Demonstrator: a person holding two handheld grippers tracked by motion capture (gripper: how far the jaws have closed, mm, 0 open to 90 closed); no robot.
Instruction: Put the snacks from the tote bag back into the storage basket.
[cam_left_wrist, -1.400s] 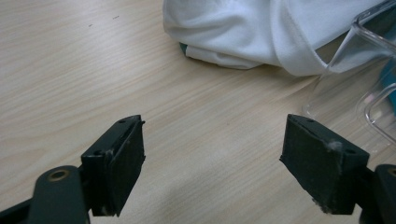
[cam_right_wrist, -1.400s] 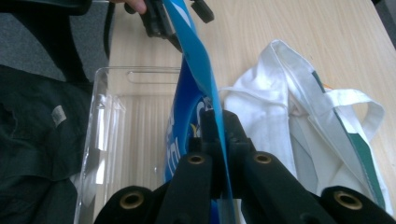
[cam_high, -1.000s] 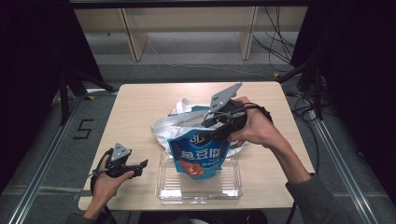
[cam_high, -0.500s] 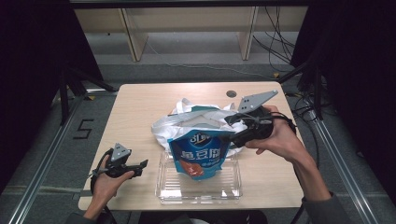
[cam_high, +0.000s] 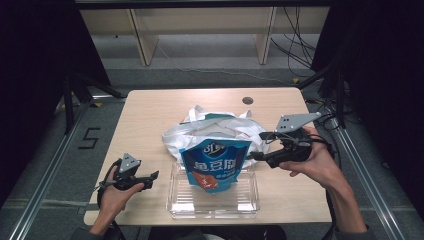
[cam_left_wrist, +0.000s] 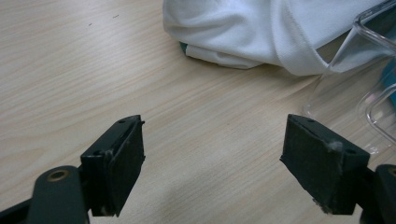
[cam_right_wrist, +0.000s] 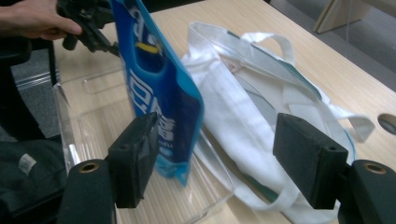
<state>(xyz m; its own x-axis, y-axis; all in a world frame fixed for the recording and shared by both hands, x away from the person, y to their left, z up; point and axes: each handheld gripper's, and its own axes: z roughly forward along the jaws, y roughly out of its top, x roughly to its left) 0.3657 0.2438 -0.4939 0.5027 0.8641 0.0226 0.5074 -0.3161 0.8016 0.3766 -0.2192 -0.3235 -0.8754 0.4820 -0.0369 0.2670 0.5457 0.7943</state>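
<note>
Your right hand-held gripper (cam_high: 255, 157) moved right off the blue pouch (cam_high: 216, 162), jaws just opening wide, empty; your left hand-held gripper (cam_high: 152, 176) rests wide too.

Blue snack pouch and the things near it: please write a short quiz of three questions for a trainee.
1. True or false: the right gripper clamps the blue snack pouch.
2. Where does the pouch stand? A) in the clear tray B) inside the white cloth bag C) on bare table
3. Fill in: the left gripper has its jaws ____.

Key: 1 false, its jaws stand open and have just been opening; 2 A; 3 open.
</note>
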